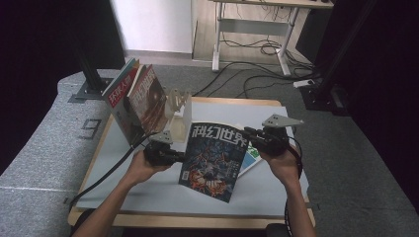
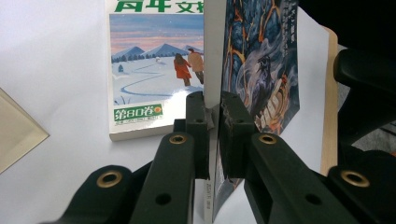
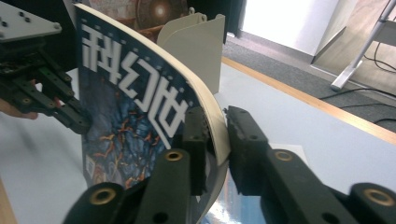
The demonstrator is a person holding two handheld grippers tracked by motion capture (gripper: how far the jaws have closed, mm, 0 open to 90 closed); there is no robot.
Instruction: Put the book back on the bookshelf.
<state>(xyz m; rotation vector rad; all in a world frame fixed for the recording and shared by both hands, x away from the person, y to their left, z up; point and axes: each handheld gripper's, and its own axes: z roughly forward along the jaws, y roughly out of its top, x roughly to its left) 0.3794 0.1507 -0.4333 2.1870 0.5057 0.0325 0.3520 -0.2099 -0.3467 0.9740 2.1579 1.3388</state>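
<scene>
1. Dark-blue glossy magazine with large white characters on its cover (image 1: pixel 213 160): I see it held upright above the white table sheet (image 1: pixel 267 190), tilted, just in front of the cream plastic book stand (image 1: pixel 179 114).
2. Left gripper (image 1: pixel 179 157): I read its jaws as clamped on the magazine's left edge; in the left gripper view the pads (image 2: pixel 201 126) press the spine from both sides.
3. Right gripper (image 1: pixel 246 134): at the magazine's top right corner. In the right gripper view its jaws straddle the curved page edge (image 3: pixel 212 116); one pad touches the cover, the other stands slightly off, so I count them as apart.
4. Pale paperback with a snowy landscape cover (image 2: pixel 154 79): lies flat on the sheet, right behind the magazine and partly under it.
5. Two magazines with red and brown covers (image 1: pixel 136 98): lean against the stand's left side.
</scene>
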